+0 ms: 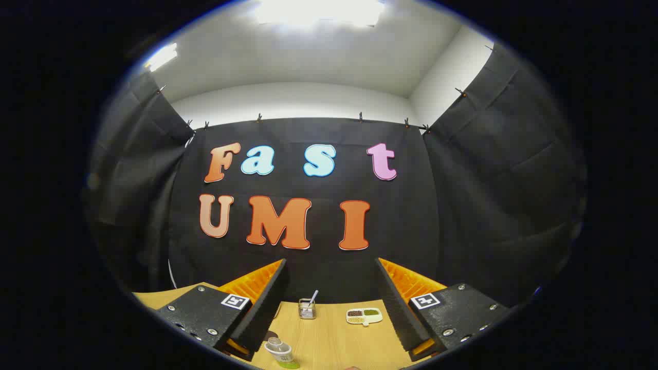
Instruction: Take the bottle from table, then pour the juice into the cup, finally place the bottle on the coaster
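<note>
My gripper (pixel 331 264) is held high above the wooden table (pixel 329 334), its two fingers spread wide with nothing between them. Far below, between the fingers and close to the left one, stands a small clear bottle (pixel 280 352) with a pale cap and a green band near its base. A dark round patch (pixel 271 335) lies on the table just behind the bottle beside the left finger; I cannot tell what it is.
At the table's far edge stands a small wire holder with a spoon in it (pixel 307 307). To its right lies a white divided dish (pixel 364 315) with brown and green fillings. Black cloth walls close the booth on three sides.
</note>
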